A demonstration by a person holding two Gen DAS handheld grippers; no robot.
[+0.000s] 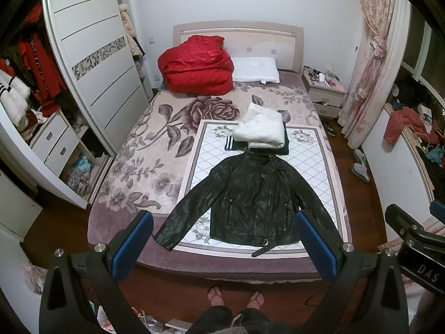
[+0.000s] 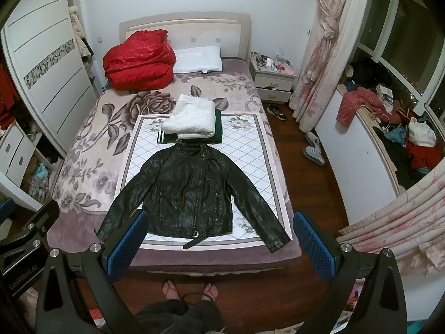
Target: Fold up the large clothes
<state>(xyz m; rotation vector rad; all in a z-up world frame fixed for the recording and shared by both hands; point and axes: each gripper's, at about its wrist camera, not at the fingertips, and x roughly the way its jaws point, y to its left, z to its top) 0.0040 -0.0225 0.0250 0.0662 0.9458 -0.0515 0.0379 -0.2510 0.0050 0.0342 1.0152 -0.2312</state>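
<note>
A black leather jacket lies flat, front up, sleeves spread, on a white quilted mat at the foot of the bed. Just behind its collar sits a folded white fleecy garment on top of a dark green one. My left gripper is held high above the bed's near edge, open, nothing between its blue pads. My right gripper hangs likewise, open and empty. Each gripper's body shows at the side edge of the other's view.
A red quilt bundle and a white pillow lie at the bed head. Open wardrobe to the left, nightstand and curtain to the right. A person's feet in sandals stand at the bed's foot. Shoes lie on the floor.
</note>
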